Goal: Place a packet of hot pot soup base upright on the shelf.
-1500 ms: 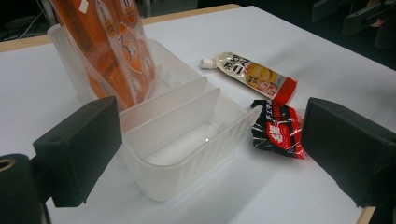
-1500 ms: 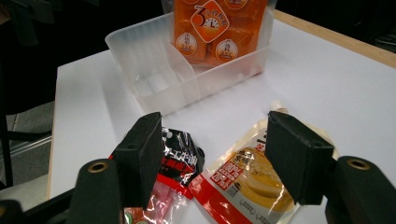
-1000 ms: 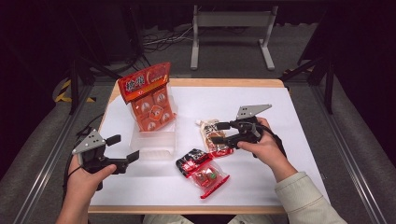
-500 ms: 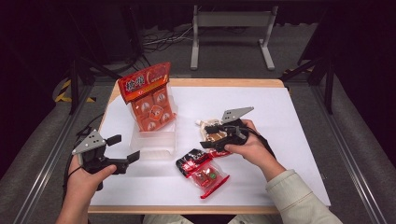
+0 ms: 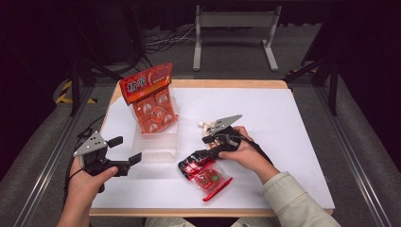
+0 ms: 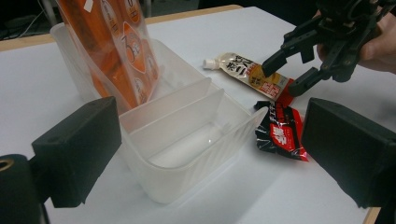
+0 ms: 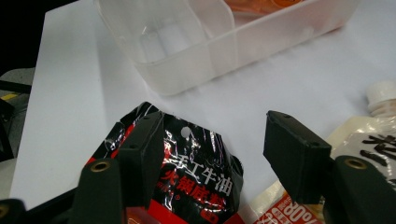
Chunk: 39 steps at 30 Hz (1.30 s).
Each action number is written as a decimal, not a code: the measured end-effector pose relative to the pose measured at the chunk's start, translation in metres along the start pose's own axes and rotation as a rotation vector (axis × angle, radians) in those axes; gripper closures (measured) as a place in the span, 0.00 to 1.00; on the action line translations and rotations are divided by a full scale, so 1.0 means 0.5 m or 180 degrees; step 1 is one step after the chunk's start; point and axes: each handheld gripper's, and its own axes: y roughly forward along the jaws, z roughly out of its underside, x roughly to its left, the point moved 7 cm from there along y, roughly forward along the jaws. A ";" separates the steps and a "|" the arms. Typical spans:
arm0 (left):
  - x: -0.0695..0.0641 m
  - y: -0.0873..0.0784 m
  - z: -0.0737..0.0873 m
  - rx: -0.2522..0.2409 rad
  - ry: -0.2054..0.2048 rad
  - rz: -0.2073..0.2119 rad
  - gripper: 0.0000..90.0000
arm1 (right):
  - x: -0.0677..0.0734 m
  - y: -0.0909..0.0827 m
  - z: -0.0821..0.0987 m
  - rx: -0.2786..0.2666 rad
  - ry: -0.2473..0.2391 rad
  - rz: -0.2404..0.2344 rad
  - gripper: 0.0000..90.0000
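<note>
A black and red foil packet [image 5: 190, 164] lies near the table's front, partly over a clear red-edged packet [image 5: 211, 178]. My right gripper [image 5: 202, 147] is low over it. Seen from the right gripper view, the right gripper [image 7: 215, 144] is open. Its jaws have just been closing a little, with the black packet's [image 7: 196, 177] top edge between them and no pad pressing. A cream spout pouch [image 7: 369, 135] lies beside one jaw. My left gripper [image 5: 122, 150] is held open and empty left of the clear divided bin [image 5: 156, 144], which its own view shows ahead as the bin [image 6: 187, 140].
An orange snack bag [image 5: 150, 101] stands upright in the bin's far section, and the near sections hold nothing. The spout pouch [image 6: 247, 70] lies on the white tabletop [image 5: 283, 123] behind the right gripper [image 6: 285, 74]. Bare white surface spreads to the right and far side.
My right gripper has come left and down from over the spout pouch to the black and red packet. The left gripper has stayed where it was.
</note>
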 end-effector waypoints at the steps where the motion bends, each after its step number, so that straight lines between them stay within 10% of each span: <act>1: 0.000 0.000 0.000 0.0000 0.0000 -0.0002 0.07 | -0.001 0.004 0.003 0.0020 0.0002 -0.0010 0.44; 39: 0.004 0.001 0.001 -0.0027 -0.0068 0.0055 0.07 | 0.008 0.073 0.043 0.0373 -0.0235 -0.0187 0.37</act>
